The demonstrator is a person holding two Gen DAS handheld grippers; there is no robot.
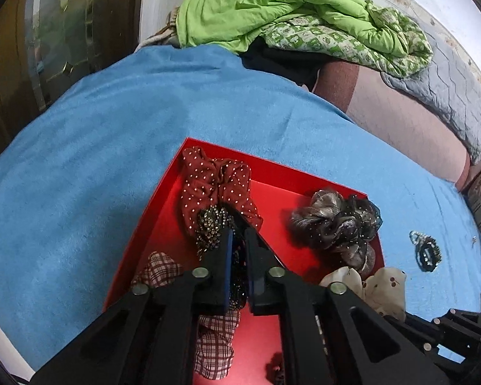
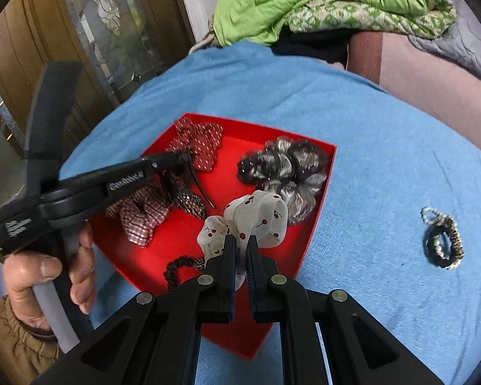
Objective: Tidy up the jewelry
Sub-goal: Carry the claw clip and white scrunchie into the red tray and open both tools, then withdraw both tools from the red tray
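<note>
A shallow red box (image 2: 308,240) of smooth card is set on a fuzzy blue blanket (image 2: 384,166). Inside it, a sequinned dark scrunchie (image 1: 213,224) is pinched by the left gripper (image 1: 239,232), fingers nearly closed. A silky cherry-print scrunchie (image 2: 256,221) is clamped by the right gripper (image 2: 240,240). A beaded hair tie (image 2: 441,243) lies right of the box.

Your grippers (image 2: 239,240): black plastic fingers, blue-edged pads, round silver screws | left tool (image 2: 125,181): white lettering on black arm, grey handle | your left hand (image 2: 45,276): olive-brown elasticated cuff
</note>
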